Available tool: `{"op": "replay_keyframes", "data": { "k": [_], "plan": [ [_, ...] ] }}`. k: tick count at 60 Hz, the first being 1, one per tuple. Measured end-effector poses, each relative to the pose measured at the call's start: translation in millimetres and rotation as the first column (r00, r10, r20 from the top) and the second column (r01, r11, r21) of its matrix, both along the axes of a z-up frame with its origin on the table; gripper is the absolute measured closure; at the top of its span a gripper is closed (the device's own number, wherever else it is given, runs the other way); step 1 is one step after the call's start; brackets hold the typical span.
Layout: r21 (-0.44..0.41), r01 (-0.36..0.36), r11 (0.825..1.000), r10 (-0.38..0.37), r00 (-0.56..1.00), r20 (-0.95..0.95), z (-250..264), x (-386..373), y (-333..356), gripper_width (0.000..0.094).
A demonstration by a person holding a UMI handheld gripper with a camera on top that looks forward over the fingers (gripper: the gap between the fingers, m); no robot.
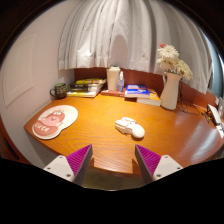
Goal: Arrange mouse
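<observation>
Right now my gripper [113,160] hangs wide open, holding nothing; white mouse [129,126] sits ahead on the table [95,125], no readable lettering.

A white mouse [129,126] lies flat on the round wooden table [100,140], right of its middle and toward its near edge, well apart from the round mouse pad [52,122] at the table's left edge.

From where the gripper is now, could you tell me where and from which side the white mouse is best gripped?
Grip the white mouse across its two long flanks near mid-body, probably coming down from above and slightly behind. It lies flat on the wooden table, beyond the open gripper; its domed top gives the fingers nothing to press on.
</observation>
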State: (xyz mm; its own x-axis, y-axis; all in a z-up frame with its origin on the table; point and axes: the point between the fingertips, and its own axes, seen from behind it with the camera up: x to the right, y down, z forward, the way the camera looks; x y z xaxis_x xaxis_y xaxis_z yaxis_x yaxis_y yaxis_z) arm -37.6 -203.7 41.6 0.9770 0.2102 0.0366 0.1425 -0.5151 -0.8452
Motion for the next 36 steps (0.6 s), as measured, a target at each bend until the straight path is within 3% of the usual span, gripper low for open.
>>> {"op": "replay_keyframes", "data": {
  "k": [10,26,36],
  "plan": [
    [-0.032,0.057,0.998,-0.057,0.998,-0.004,-17,25,46,0.0083],
    [-0.085,0.062,0.994,-0.067,0.996,-0.052,-31,41,136,0.0068],
    [-0.108,0.101,0.989,-0.106,0.993,-0.044,-34,63,178,0.0077]
  ]
}}
